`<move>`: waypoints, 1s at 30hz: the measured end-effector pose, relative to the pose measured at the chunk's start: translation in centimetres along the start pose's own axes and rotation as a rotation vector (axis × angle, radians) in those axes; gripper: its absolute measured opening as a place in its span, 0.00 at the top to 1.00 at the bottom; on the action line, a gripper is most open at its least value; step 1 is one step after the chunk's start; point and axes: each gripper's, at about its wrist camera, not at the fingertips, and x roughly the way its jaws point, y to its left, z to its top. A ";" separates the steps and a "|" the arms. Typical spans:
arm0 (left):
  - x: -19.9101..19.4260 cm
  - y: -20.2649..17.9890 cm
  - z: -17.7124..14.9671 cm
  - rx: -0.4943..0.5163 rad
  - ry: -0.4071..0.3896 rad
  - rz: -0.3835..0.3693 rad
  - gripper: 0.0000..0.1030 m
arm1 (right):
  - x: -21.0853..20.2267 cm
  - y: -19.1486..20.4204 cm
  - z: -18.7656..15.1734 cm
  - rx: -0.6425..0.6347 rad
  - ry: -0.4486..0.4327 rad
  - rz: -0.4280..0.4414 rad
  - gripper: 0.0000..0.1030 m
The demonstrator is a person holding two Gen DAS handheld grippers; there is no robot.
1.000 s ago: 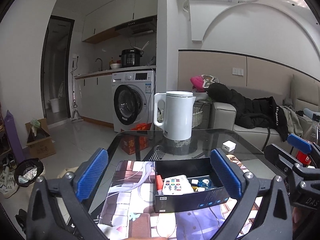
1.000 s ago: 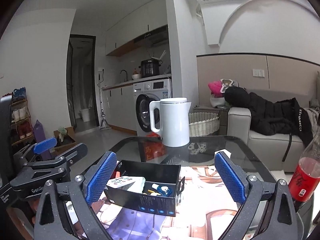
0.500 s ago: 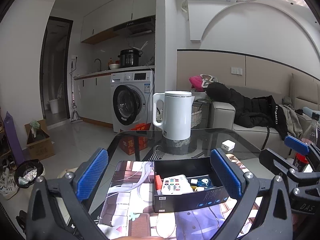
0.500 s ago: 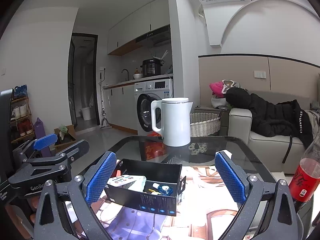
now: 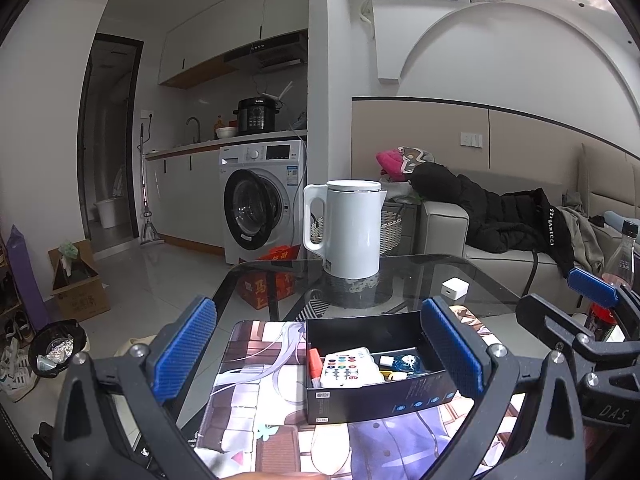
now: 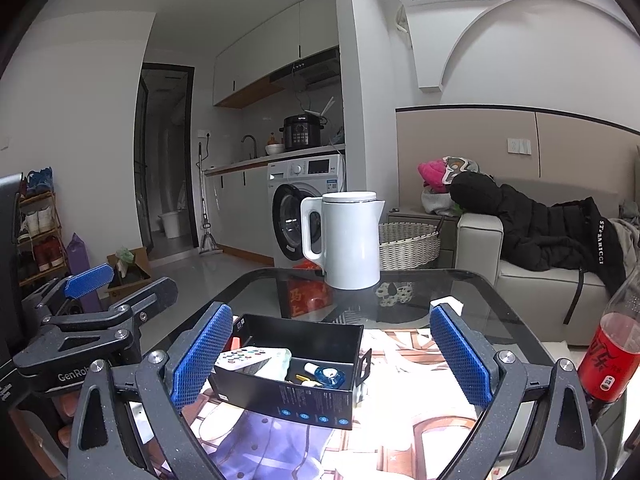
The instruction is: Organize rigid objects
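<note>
both my left tool and right tool hang released; a careless reach could tip the black box off the bench.

- The black jacket on the sofa has white letters down its side — "STARBARICCI", as far as I can read.
- The left gripper, in the right wrist view, has "GenRob" on its body.
- The right gripper, in the left wrist view, has "DAS".
- The pressure cooker has a small brand — too small to read.
</note>
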 end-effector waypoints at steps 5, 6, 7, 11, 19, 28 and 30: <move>-0.1 0.0 -0.1 0.002 0.000 -0.002 0.00 | 0.1 0.0 -0.1 -0.005 0.002 0.002 0.02; 0.0 0.0 -0.1 0.003 0.001 -0.004 0.00 | 0.1 0.0 -0.1 -0.005 0.002 0.002 0.02; -0.1 -0.1 -0.1 0.003 0.001 -0.002 0.00 | 0.1 0.1 -0.1 -0.005 0.003 0.003 0.02; -0.1 -0.1 -0.1 0.003 0.000 -0.002 0.00 | 0.1 0.1 -0.1 -0.006 0.004 0.002 0.02; -0.1 -0.1 -0.1 0.004 0.001 -0.004 0.00 | 0.1 0.1 -0.1 -0.008 0.004 0.003 0.02; -0.2 -0.1 0.0 0.008 -0.002 -0.003 0.00 | 0.1 0.2 -0.2 -0.009 0.007 0.004 0.02; -0.2 -0.1 0.0 0.009 -0.001 -0.005 0.00 | 0.1 0.2 -0.3 -0.011 0.010 0.005 0.02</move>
